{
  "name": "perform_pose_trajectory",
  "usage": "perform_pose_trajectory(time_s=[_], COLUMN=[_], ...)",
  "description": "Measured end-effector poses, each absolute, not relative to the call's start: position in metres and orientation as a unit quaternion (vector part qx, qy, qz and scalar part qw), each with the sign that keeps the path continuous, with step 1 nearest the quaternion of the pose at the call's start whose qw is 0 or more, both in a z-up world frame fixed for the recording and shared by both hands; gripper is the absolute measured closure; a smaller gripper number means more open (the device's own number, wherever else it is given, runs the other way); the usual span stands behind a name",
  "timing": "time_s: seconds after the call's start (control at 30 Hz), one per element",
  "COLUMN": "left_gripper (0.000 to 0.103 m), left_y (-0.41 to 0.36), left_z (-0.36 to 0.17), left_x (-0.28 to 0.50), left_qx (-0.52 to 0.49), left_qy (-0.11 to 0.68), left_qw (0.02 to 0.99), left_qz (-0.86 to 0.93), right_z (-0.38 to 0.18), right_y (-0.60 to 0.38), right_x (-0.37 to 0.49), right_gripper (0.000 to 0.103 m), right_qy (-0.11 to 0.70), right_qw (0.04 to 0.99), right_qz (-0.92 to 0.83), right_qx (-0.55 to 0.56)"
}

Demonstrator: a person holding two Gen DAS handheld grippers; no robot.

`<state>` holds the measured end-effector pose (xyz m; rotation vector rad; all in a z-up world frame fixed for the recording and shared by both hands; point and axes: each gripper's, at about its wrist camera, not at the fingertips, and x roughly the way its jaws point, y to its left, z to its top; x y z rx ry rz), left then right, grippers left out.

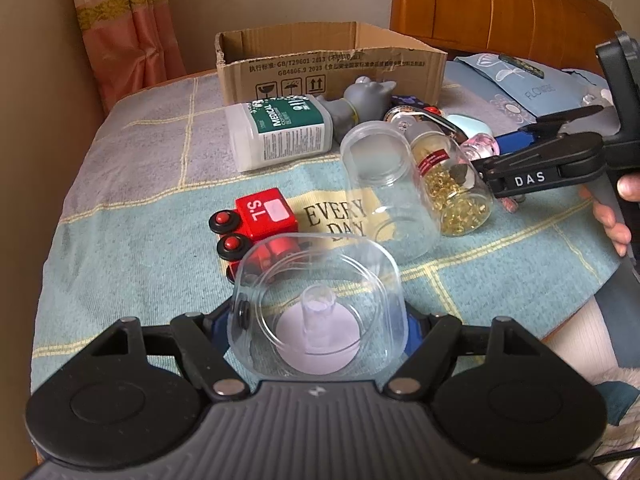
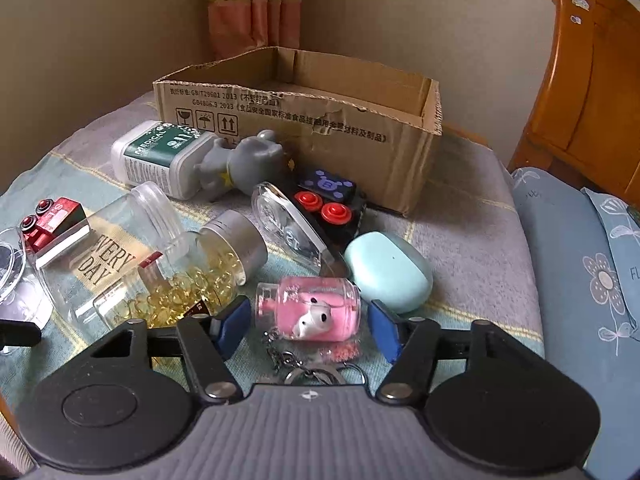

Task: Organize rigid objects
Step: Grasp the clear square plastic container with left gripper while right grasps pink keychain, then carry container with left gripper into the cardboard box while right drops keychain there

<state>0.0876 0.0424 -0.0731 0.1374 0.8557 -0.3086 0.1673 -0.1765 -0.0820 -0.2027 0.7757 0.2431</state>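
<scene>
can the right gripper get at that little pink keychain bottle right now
Probably yes. The pink keychain bottle lies on its side on the cloth between the right gripper's blue fingers, which don't yet press on it. Nothing covers it; the capsule jar and mint case sit close beside.

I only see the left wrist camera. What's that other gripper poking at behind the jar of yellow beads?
Observer: A small pink bottle keychain, lying on its side between the right gripper's fingers.
Child: Is it squeezed yet?
Observer: Not that I can see; a sliver of gap shows beside each blue pad.
Child: Is anything in the box?
Observer: The part of the cardboard box's inside that I can see looks empty.
</scene>
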Motion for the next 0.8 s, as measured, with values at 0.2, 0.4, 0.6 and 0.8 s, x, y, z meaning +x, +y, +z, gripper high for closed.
perform_pose_trajectory(time_s=[0.2, 0.4, 0.6, 0.8], left_gripper=[0.028, 0.028, 0.028, 0.028], left_y=[0.042, 0.042, 0.045, 0.047], left_z=[-0.073, -0.065, -0.041, -0.015], left_x=[0.088, 0.088, 0.09, 0.107], left_qx=[0.072, 0.082, 0.108, 0.12], left_qy=[0.417, 0.43, 0.43, 0.436], left_qw=[0.893, 0.882, 0.876, 0.868], left_qz=[-0.151, -0.172, -0.19, -0.203], right_z=[-0.08, -0.075, -0.058, -0.031], right_y=[-0.174, -0.178, -0.184, -0.187], right_x=[0.168, 0.161, 0.154, 0.15], right_gripper=[0.046, 0.047, 0.047, 0.047], right_qy=[0.378, 0.386, 0.392, 0.392], right_qw=[0.913, 0.908, 0.903, 0.898], right_qz=[0.116, 0.127, 0.148, 0.172], right_qx=[-0.102, -0.1, -0.094, -0.098])
